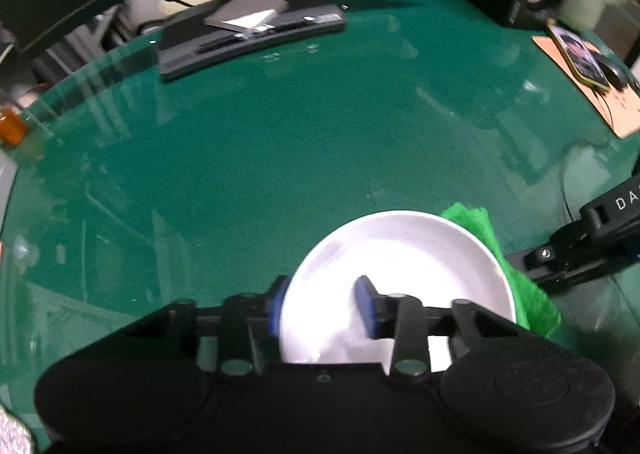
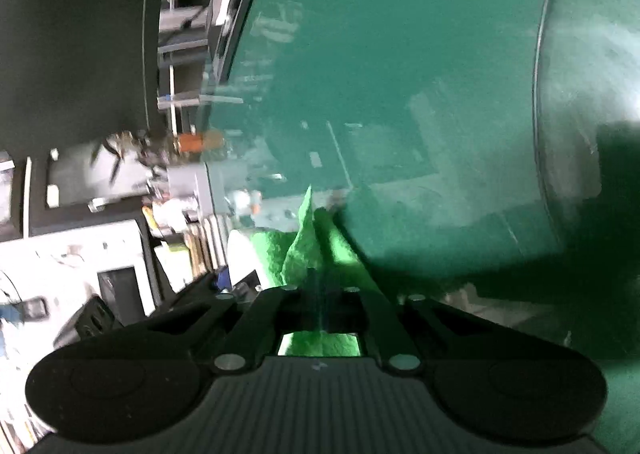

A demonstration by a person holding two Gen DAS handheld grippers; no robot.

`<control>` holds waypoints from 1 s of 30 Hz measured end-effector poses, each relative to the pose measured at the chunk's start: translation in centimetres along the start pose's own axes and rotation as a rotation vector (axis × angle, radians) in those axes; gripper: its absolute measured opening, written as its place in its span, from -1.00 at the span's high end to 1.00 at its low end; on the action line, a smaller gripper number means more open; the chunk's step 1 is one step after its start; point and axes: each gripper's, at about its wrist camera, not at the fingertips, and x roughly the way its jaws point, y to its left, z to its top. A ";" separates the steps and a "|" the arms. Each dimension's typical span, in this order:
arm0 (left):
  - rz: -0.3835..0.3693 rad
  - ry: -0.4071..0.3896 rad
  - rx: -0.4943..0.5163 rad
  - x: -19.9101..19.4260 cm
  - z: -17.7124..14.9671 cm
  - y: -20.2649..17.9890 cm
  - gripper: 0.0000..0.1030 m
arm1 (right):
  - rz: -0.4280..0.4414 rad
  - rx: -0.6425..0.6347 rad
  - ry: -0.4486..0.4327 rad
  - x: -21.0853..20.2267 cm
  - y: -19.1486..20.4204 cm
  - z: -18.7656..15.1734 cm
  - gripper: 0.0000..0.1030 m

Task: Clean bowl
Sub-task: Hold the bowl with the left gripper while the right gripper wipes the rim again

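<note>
A white bowl (image 1: pixel 400 266) is held low over the green glass-topped table (image 1: pixel 260 158). My left gripper (image 1: pixel 322 306) is shut on the bowl's near-left rim, one blue pad (image 1: pixel 366 306) inside and the other outside. A bright green cloth (image 1: pixel 516 274) lies against the bowl's right outer side. My right gripper (image 1: pixel 536 258) reaches in from the right and is shut on that cloth. In the right wrist view the cloth (image 2: pixel 308 250) bunches up between the closed fingers of my right gripper (image 2: pixel 316 278). The bowl's white edge (image 2: pixel 240 254) shows just left of the cloth.
A black monitor base (image 1: pixel 248 34) with a grey pad stands at the table's far side. A phone and mouse on an orange mat (image 1: pixel 592 82) lie at the far right. An orange bottle (image 1: pixel 10 128) sits at the left edge. Cluttered shelves (image 2: pixel 100 254) lie beyond the table.
</note>
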 end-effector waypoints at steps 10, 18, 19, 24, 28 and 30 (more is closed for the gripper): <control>0.006 0.008 -0.035 0.0 -1.7 0.1 0.43 | 0.103 0.058 -0.039 -0.1 -0.4 0.5 0.71; 0.001 0.001 -0.015 0.2 -1.0 0.2 0.42 | 0.124 0.148 -0.030 0.7 -1.5 -0.2 0.28; 0.000 0.000 -0.012 0.3 -0.9 0.2 0.42 | 0.152 0.177 -0.032 0.8 -1.8 -0.3 0.43; -0.001 -0.013 0.023 0.4 -0.8 0.2 0.42 | 0.138 0.197 -0.037 0.7 -2.1 -0.3 0.87; -0.020 -0.010 0.042 0.5 -0.6 0.4 0.43 | 0.147 0.186 -0.039 0.8 -1.6 -0.1 0.87; -0.026 -0.011 0.056 0.6 -0.6 0.4 0.44 | 0.134 0.163 -0.034 1.8 -0.5 0.8 0.87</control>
